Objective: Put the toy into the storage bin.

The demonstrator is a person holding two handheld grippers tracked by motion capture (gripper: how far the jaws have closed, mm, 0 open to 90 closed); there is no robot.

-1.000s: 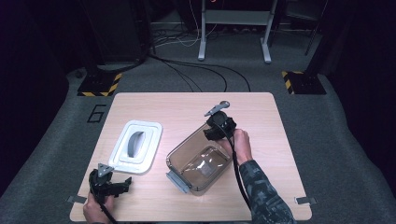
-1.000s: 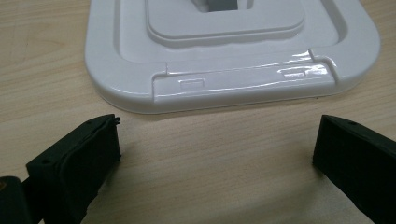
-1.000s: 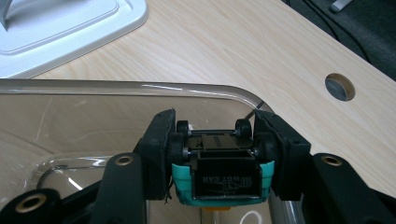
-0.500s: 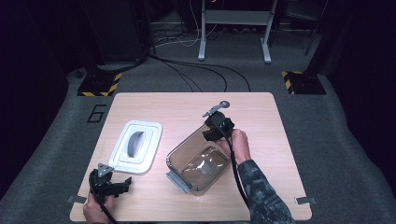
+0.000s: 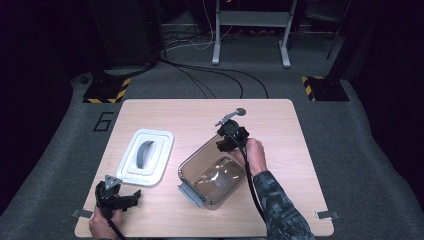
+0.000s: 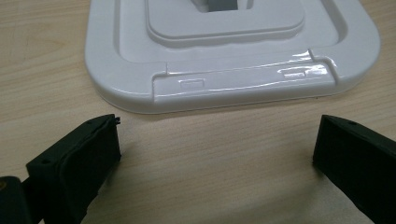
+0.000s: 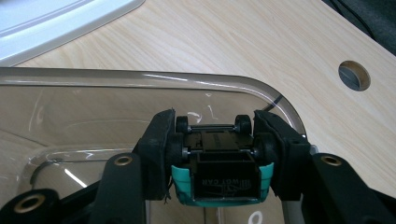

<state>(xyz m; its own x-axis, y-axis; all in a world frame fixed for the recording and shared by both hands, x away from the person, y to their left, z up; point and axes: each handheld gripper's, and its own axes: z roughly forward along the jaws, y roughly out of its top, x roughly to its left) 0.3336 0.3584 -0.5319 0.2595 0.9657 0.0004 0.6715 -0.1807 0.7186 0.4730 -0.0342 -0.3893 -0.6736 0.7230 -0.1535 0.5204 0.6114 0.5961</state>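
Right gripper [image 7: 212, 140] — jaws closed on a small toy car [image 7: 215, 161], which sits between the pads upside down, its black underside and two wheel axles facing the camera, teal bodywork showing at the lower edge. The pads press against the wheels on either side. In the high view the right gripper [image 5: 226, 145] sits at the far rim of the container, with the person's right hand [image 5: 255, 155] behind it.

Clear plastic container [image 7: 140, 100] — directly beneath and ahead of the right gripper; its rounded transparent rim curves just beyond the car's wheels, and the car hangs over the inside of it. In the high view the container [image 5: 212, 175] lies at an angle on the table, a grey latch at its near corner.

Left gripper [image 6: 215, 154] — jaws spread wide, nothing between them, resting low over bare wood. In the high view it [image 5: 117, 196] sits at the near left edge of the table, held by the left hand [image 5: 102, 225].

White lid [image 6: 224, 79] — flat on the table just ahead of the left gripper's open jaws, not touching them; well apart from the right gripper, off to its far left.

Wooden table [image 5: 280, 130] — bears everything; a round cable hole [image 7: 354, 74] lies ahead and to the right of the right gripper.
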